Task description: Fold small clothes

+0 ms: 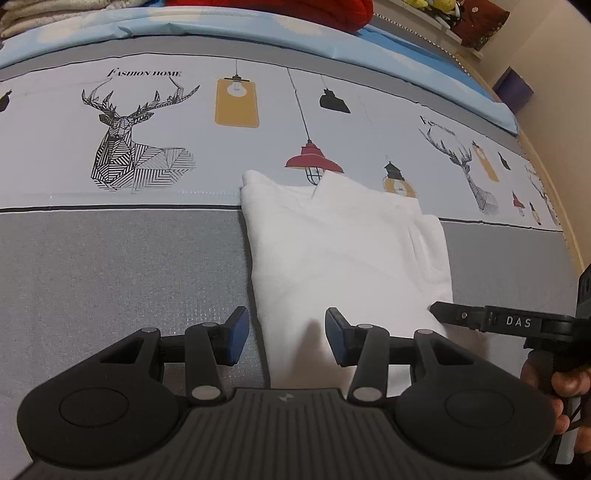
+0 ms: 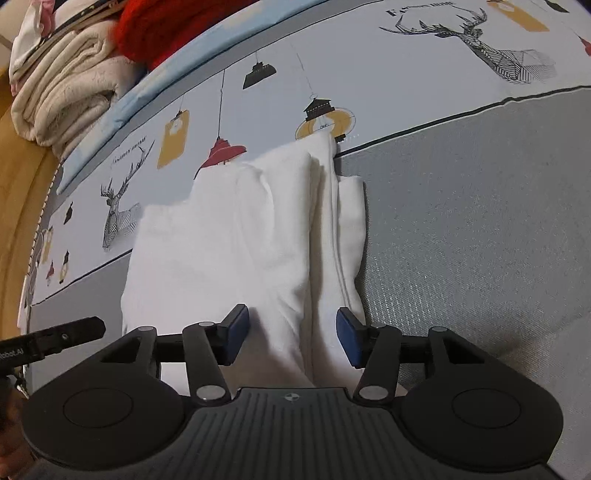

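Observation:
A small white garment [image 1: 343, 251], folded lengthwise into a narrow strip, lies flat on the bed cover [image 1: 122, 266]. My left gripper [image 1: 286, 339] hovers open over the garment's near left corner, and its blue pads press on nothing. In the right wrist view the same garment [image 2: 229, 240] shows a raised fold running away from me. My right gripper [image 2: 293, 338] stands open astride the near end of that fold, pads clear of the cloth. One finger of the right gripper [image 1: 461, 315] reaches in at the garment's right edge, and a finger of the left gripper [image 2: 55, 338] shows at far left.
The bed cover has a grey band near me and a pale band printed with deer and lamps [image 1: 310, 155] beyond. Folded cream blankets [image 2: 62, 96] and something red [image 2: 147, 29] are stacked at the far side. A wooden bed edge [image 2: 18, 184] runs along the left, and a hand [image 1: 565, 384] holds the right gripper.

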Tool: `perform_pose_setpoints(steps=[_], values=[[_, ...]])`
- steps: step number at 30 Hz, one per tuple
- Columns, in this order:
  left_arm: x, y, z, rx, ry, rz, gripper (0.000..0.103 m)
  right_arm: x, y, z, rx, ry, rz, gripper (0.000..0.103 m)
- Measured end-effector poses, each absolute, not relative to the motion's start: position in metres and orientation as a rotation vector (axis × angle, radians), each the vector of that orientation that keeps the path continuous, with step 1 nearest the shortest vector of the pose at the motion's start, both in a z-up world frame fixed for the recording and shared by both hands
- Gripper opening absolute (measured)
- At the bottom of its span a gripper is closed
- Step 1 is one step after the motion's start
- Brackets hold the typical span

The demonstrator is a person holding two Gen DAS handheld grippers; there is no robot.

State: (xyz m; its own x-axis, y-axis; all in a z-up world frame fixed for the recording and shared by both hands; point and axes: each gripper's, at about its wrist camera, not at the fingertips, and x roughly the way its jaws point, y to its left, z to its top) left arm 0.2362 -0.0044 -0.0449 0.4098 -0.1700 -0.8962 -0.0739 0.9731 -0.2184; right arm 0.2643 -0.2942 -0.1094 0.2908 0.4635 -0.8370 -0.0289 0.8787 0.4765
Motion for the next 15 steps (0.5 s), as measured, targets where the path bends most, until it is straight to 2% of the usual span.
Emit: perform_pose_setpoints(steps=[3,8,15], values=[[0.236,-0.003,-0.044,-0.24,1.146,-0.056,0.05,0.266,-0.291,-0.108,0.405,1.233,0.342,0.053],[0.236,-0.001,-0.042,-0.237,1.143,-0.05,0.05,0.267,-0.29,-0.085,0.421,1.061,0.379,0.052],[0.234,0.002,-0.042,-0.232,1.146,-0.047,0.05,0.278,-0.273,-0.115,0.33,1.203,0.318,0.052]])
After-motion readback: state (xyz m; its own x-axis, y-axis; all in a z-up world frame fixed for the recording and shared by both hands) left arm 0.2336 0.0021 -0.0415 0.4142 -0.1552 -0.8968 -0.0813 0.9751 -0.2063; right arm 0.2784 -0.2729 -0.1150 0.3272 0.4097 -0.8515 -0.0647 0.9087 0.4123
